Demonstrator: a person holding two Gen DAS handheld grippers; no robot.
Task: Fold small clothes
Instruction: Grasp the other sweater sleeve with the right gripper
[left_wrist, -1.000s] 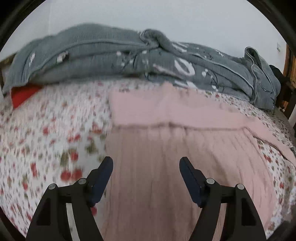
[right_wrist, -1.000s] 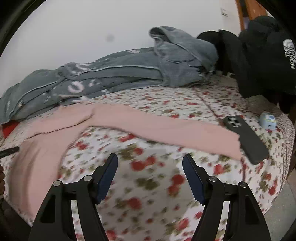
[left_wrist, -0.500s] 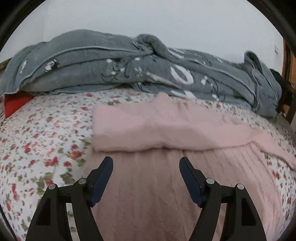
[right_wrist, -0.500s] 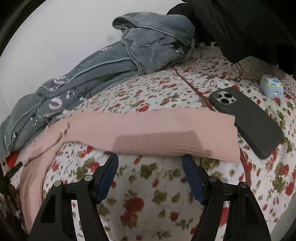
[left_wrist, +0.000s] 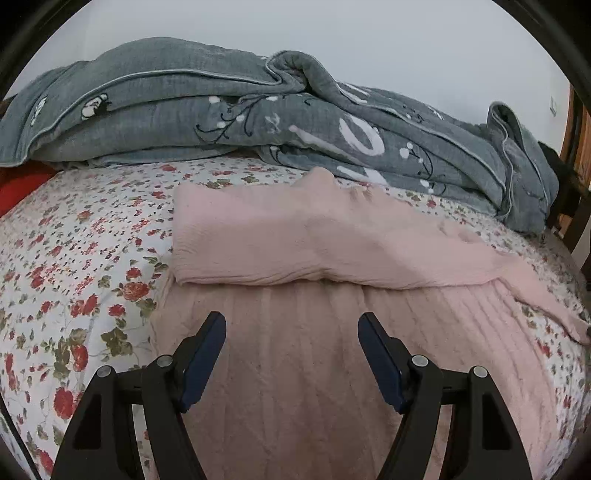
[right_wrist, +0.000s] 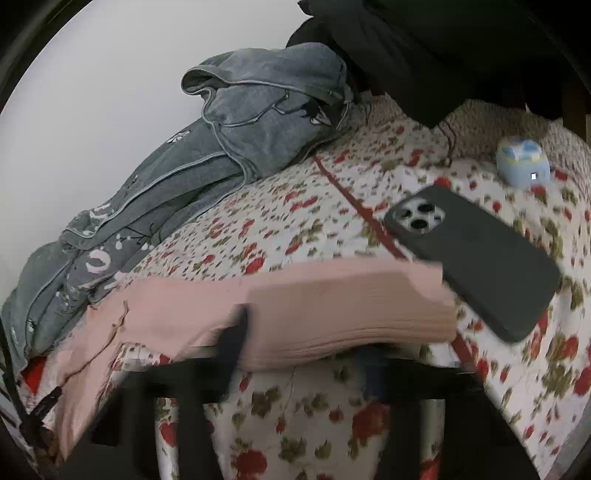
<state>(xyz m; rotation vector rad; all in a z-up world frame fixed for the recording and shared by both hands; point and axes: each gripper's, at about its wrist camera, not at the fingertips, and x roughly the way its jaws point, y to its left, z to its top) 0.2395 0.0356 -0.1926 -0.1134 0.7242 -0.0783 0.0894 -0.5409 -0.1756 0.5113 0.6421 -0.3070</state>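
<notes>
Floral bedding (left_wrist: 74, 258) covers the bed, where I see the pink sweater (left_wrist: 295, 369) lying flat with 1 sleeve (left_wrist: 295, 240) already folded across its chest and a grey blanket (left_wrist: 221, 110) heaped behind. My left gripper (left_wrist: 291, 354) hovers over the body, jaws apart and empty. My right gripper (right_wrist: 303, 354), blurred, has its jaws clamped on the other sleeve's cuff (right_wrist: 351, 317) beside a phone (right_wrist: 480, 258), so I judge that fold and the body folds remain.

Pink sweater (left_wrist: 295, 369), rose-print bedsheet (left_wrist: 92, 258)
</notes>
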